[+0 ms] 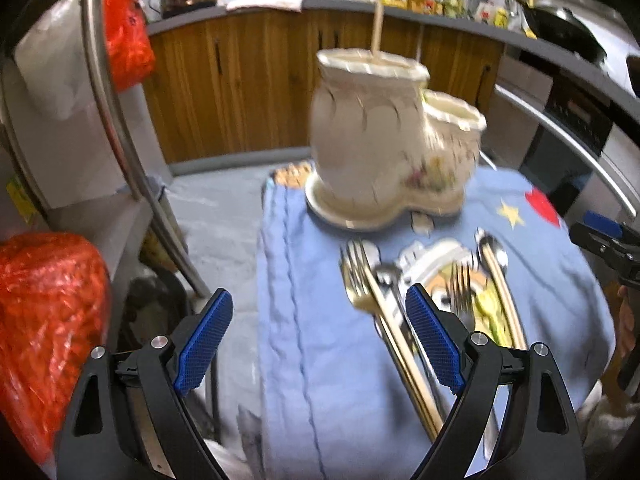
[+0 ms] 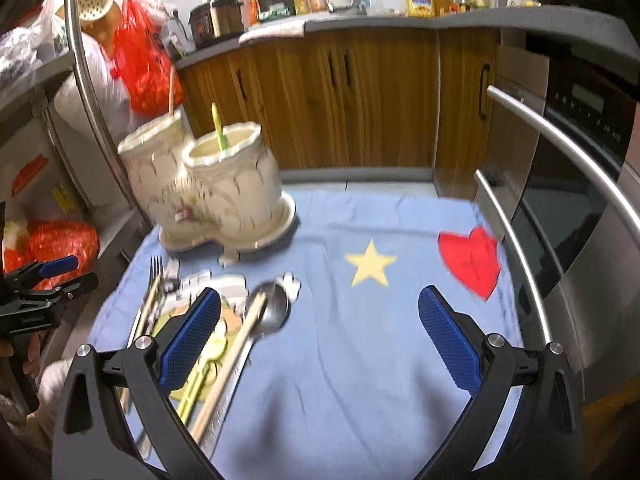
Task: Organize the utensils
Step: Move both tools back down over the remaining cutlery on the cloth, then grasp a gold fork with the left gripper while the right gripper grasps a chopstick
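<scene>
A cream two-cup ceramic utensil holder (image 1: 384,140) stands on a saucer on the blue cloth (image 1: 320,320); a wooden chopstick (image 1: 377,26) sticks up from its tall cup. In the right wrist view the holder (image 2: 216,188) also has a green-handled utensil (image 2: 218,128) in the near cup. Loose forks (image 1: 360,280), spoons (image 1: 490,246) and chopsticks (image 1: 404,348) lie on the cloth. My left gripper (image 1: 320,336) is open and empty above the cloth's left part. My right gripper (image 2: 320,336) is open and empty, right of a spoon (image 2: 272,308) and chopstick (image 2: 232,360).
Wooden cabinets (image 2: 340,96) and a cluttered counter run behind. An oven with steel handles (image 2: 560,208) stands at the right. A fridge (image 1: 60,112) and red plastic bags (image 1: 48,320) are at the left. The cloth carries a yellow star (image 2: 370,264) and a red heart (image 2: 472,260).
</scene>
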The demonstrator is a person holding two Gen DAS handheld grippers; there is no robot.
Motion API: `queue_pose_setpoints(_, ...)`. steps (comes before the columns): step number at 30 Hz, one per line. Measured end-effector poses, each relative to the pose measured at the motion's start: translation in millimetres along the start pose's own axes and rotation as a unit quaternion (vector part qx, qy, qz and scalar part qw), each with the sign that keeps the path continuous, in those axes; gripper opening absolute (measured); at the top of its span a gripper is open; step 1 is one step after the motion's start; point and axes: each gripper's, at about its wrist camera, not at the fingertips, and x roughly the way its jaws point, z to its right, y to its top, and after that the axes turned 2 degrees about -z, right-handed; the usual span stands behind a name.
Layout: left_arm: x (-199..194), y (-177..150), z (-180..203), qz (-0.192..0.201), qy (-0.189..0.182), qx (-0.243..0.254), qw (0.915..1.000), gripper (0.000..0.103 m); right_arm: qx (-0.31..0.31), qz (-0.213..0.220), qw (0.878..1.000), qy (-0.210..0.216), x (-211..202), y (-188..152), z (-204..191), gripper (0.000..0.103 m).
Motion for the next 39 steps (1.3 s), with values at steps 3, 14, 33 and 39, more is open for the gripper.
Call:
queue_pose_setpoints(3,7.7,-9.1,5.4,-0.018,-0.004,0.005,0.9998,0.088,-0.007,-0.020,1.000,0.005,8.5,-11.1,-5.4,0.098)
queue_pose_setpoints(14,19.6,-17.3,21.8,-0.040,-0.024,0.015,0.9988,0.087,-0.031,-0.061,0.997,0.033,25.5,-35.2,-30.3,0.089)
queue_pose_setpoints(33,36.8,-19.0,37.9,-0.083,-0.037,0.009,0.9958,0.019,-0.044,-0.066,0.996,0.039,29.2,-43.2,-33.3,0.062)
queue_pose_setpoints(39,38.6,-17.6,36.3,-0.089,-0.027,0.008,0.9956,0.011,-0.041,-0.064,0.996,0.043,27.5,-42.8,-32.4,0.057)
